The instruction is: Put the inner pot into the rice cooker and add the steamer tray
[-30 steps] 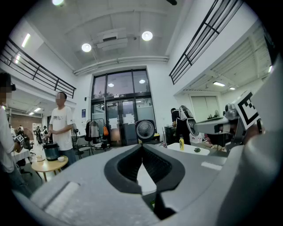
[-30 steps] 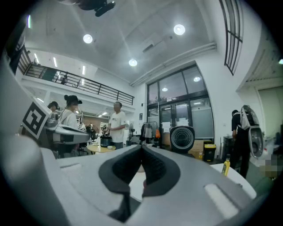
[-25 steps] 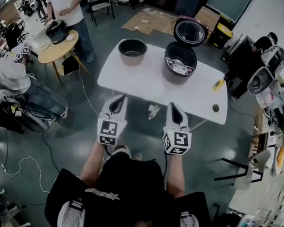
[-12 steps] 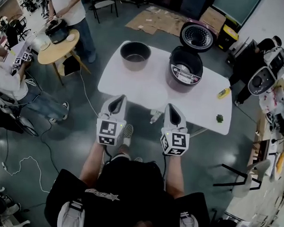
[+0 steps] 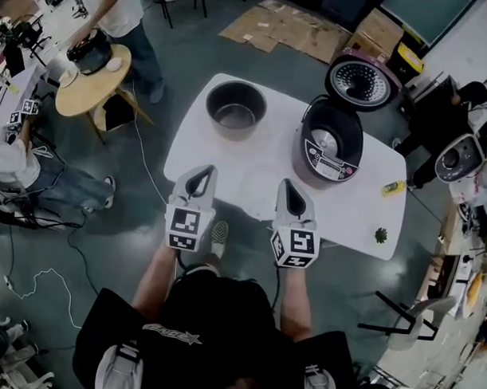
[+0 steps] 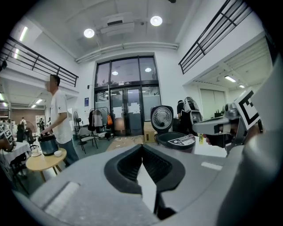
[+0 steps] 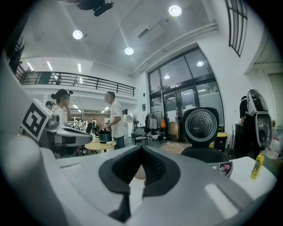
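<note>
A white table (image 5: 260,162) carries a dark inner pot (image 5: 235,108) at its far left and an open rice cooker (image 5: 328,150) at the right, lid (image 5: 361,80) tilted back. My left gripper (image 5: 199,179) and right gripper (image 5: 290,194) hover side by side over the table's near edge, both shut and empty. In the left gripper view the cooker (image 6: 174,139) lies ahead right, beside the right gripper (image 6: 223,128). From the right gripper view the cooker (image 7: 202,153) and its lid (image 7: 201,126) stand ahead right. No steamer tray shows.
A yellow bottle (image 5: 393,187) and a small dark green thing (image 5: 381,234) lie at the table's right end. A round wooden table (image 5: 91,79) with another cooker stands far left, a person beside it. Cables cross the floor; cardboard (image 5: 293,29) lies beyond the table.
Both grippers have moved forward toward the table, side by side and still shut. The table, pot and cooker now lie closer in the head view.
</note>
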Tool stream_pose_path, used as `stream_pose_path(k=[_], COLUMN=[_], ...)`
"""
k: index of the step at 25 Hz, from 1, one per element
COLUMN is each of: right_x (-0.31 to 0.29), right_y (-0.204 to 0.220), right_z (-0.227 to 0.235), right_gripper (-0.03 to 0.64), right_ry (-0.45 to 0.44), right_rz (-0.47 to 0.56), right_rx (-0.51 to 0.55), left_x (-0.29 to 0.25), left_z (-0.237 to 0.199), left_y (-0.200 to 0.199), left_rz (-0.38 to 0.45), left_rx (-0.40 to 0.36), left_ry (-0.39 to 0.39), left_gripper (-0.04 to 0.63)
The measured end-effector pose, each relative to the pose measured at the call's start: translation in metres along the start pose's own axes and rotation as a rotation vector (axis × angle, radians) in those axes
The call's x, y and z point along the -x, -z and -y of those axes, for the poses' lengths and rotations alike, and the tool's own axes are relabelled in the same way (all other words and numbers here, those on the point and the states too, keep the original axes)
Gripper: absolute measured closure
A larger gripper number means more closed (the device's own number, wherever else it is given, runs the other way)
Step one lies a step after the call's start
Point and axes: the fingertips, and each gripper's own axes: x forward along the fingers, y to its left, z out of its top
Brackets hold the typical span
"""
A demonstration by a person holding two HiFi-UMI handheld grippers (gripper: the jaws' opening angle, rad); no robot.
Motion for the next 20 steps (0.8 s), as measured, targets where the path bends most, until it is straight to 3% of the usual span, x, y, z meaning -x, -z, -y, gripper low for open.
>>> stream_pose_path(k=[9,14,15,16,17,20], right_x=[-0.098,-0.14,-0.149,-0.157,-0.165,-0.189], right_y=[0.013,0.017,0.019,0.022,0.025,0.035], right_z=[0.012,0.021,0.02,0.02,0.021,0.025], right_gripper=[0.612,0.61,0.527,0.443,0.439,0.396], right_ry=[0.007,0.036,0.028,0.018,0.011,0.004], right_rz=[-0.069,-0.081,-0.088,-0.096,-0.102,-0.115], right_rx=[-0.037,-0.057,-0.069,-0.084,-0.098,-0.136], left_x=[-0.086,-0.124,-0.13,-0.137,-0.144,-0.161], left_z=[-0.06,-0.089,-0.094,-0.098,-0.101,-0.113], left_y=[0.01,0.021,0.024,0.027,0.03,0.039], left_rz=[-0.051,-0.079,-0.089,-0.098,-0.107,-0.129], left_rx=[0.018,0.067,0.08,0.093,0.108,0.149], left_ry=[0.026,0.015,0.017,0.026,0.038,0.045], left_gripper=[0.584,0.574,0.551,0.48,0.412,0.335])
